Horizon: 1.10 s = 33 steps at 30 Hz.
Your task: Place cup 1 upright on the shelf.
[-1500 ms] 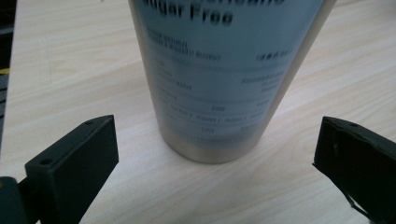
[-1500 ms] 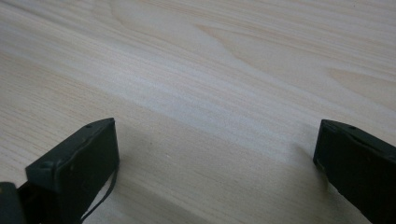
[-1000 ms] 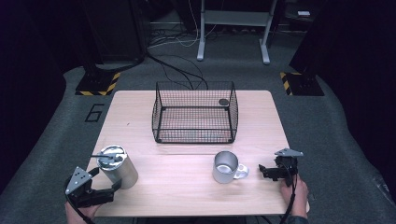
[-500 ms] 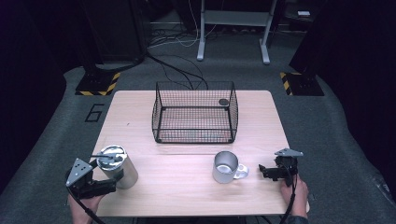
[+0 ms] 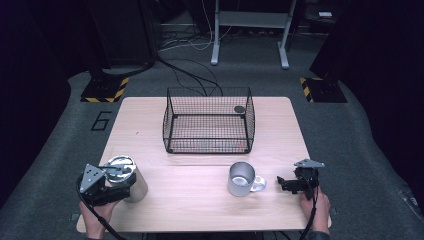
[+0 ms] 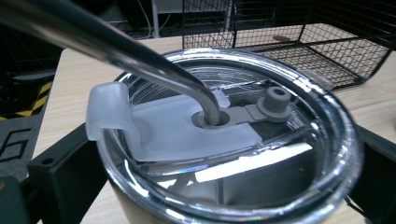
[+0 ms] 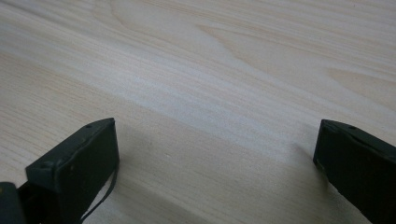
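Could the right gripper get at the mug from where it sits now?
Probably yes. The right gripper rests open on the table just beside the mug, whose handle faces it, with bare wood between them; the basket stands well behind.

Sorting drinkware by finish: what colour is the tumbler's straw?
Shiny silver metal straw, clearest in the left gripper view.

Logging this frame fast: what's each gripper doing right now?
Left gripper: jaws set around the steel tumbler, one on each side; whether they clamp it cannot be told.
Right gripper: open, holding nothing, over bare table.
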Motion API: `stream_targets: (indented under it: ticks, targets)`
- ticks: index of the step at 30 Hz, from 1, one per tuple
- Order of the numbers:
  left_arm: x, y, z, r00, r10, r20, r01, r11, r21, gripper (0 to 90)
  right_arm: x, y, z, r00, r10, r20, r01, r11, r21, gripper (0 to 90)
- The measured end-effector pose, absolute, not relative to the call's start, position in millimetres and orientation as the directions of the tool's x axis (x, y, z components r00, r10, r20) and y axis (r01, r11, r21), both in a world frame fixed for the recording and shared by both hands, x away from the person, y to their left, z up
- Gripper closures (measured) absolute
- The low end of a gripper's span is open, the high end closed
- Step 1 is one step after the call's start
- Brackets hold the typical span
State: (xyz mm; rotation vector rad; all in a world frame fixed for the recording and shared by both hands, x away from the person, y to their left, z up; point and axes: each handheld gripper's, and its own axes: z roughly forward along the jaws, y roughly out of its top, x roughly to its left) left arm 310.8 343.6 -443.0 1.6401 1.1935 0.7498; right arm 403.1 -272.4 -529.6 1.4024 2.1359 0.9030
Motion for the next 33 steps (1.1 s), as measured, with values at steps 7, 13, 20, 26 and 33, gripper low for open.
stream_targets:
  ticks: [7,13,20,26,33]
  targets:
    - [314.2,340.1,-446.3,0.318,0.947,-0.044,0.357,-0.076,0.931,1.5,402.9,-272.1,-529.5,-0.395,0.919,0.002,0.641,0.274,0.717,0.0]
    - [314.2,336.8,-446.0,0.301,0.953,-0.026,0.361,-0.089,0.928,3.3,403.0,-272.3,-529.5,-0.396,0.918,0.001,0.64,0.276,0.717,0.0]
    - [313.6,337.6,-446.9,0.307,0.951,-0.022,0.352,-0.092,0.931,3.9,403.1,-272.4,-529.5,-0.397,0.918,-0.001,0.639,0.277,0.717,0.0]
    - [310.8,337.8,-447.8,0.319,0.948,-0.013,0.337,-0.1,0.936,4.0,402.9,-272.2,-529.5,-0.395,0.919,0.002,0.641,0.274,0.717,0.0]
    - [308.4,338.3,-445.4,0.329,0.944,-0.003,0.328,-0.111,0.938,4.0,402.9,-272.2,-529.5,-0.395,0.919,0.002,0.642,0.274,0.717,0.0]
